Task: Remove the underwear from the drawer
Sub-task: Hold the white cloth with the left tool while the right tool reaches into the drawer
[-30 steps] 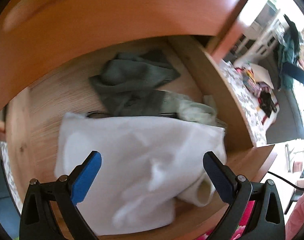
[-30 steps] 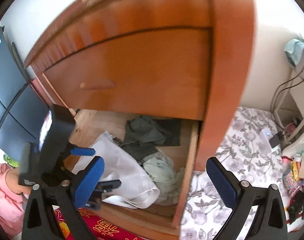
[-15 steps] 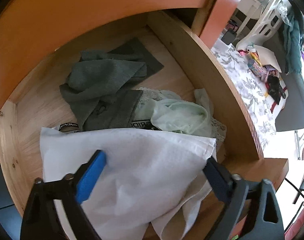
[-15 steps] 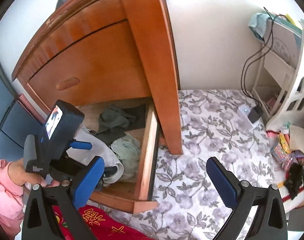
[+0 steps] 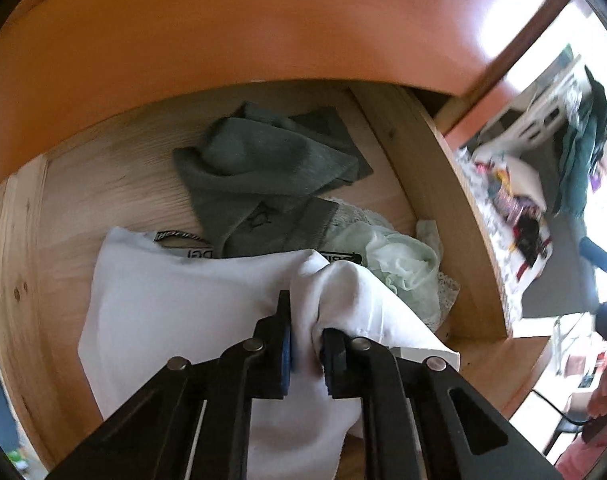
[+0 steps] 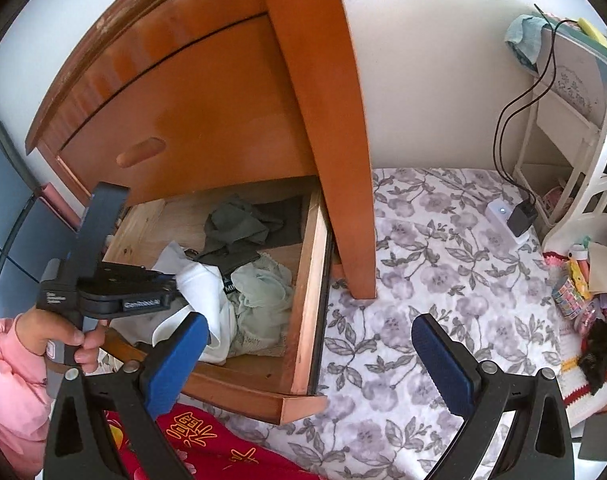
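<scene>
Item: white underwear (image 5: 175,312), lying at the front of the open drawer (image 5: 455,216) — a bunched fold of it sits between the blue pads of the left gripper (image 5: 305,346), whose jaws have just been closing and now pinch the cloth. We see the rest of the garment spread flat to the left on the drawer floor.

Behind it: grey garment (image 5: 259,176) toward the back, pale green lace piece (image 5: 399,268) against the drawer's right wall, touching the white fold.

Right gripper (image 6: 307,364): jaws wide apart, nothing between them, held over the floral bedding (image 6: 443,280) outside the drawer's front corner.

Setting: orange wooden cabinet (image 6: 207,92) with a closed drawer above the open one; a hand (image 6: 59,340) with a pink sleeve grips the left tool's handle.

Clearance — the cabinet face overhangs the drawer's rear; its front stands open.
</scene>
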Demonstrator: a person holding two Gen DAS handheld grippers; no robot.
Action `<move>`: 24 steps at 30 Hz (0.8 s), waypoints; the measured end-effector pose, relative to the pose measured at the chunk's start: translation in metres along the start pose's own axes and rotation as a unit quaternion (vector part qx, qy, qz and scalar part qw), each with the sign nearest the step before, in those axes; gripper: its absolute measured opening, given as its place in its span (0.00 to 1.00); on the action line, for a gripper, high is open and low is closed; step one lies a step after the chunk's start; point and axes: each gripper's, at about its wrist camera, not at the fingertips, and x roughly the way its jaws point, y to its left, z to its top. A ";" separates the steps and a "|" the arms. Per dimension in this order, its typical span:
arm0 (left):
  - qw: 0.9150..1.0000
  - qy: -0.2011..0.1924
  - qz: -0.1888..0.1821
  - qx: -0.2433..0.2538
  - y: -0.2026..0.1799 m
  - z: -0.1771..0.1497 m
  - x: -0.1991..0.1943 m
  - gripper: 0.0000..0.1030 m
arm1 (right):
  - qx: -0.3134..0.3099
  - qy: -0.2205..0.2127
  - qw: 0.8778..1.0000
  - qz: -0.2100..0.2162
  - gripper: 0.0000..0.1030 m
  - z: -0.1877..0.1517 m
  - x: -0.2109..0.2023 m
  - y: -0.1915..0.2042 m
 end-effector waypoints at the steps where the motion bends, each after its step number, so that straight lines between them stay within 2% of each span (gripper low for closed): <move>1: 1.000 -0.010 -0.006 -0.008 0.007 -0.004 -0.006 0.12 | -0.003 0.002 1.000 0.000 1.00 0.000 0.001 0.002; 4: 0.999 -0.048 -0.007 -0.025 0.026 -0.018 -0.028 0.11 | -0.018 0.008 1.000 0.001 1.00 0.003 0.006 0.011; 9: 0.993 -0.103 0.023 -0.043 0.048 -0.035 -0.055 0.11 | -0.045 0.019 0.999 0.002 1.00 0.010 0.019 0.027; 16: 0.983 -0.148 0.034 -0.100 0.080 -0.060 -0.068 0.11 | -0.091 0.051 0.994 0.008 0.98 0.020 0.051 0.056; 19: 0.979 -0.160 0.024 -0.125 0.091 -0.069 -0.070 0.11 | -0.122 0.066 0.990 -0.001 0.92 0.021 0.064 0.069; 24: 0.975 -0.173 0.017 -0.137 0.095 -0.079 -0.073 0.11 | -0.159 0.094 0.983 -0.012 0.78 0.019 0.087 0.084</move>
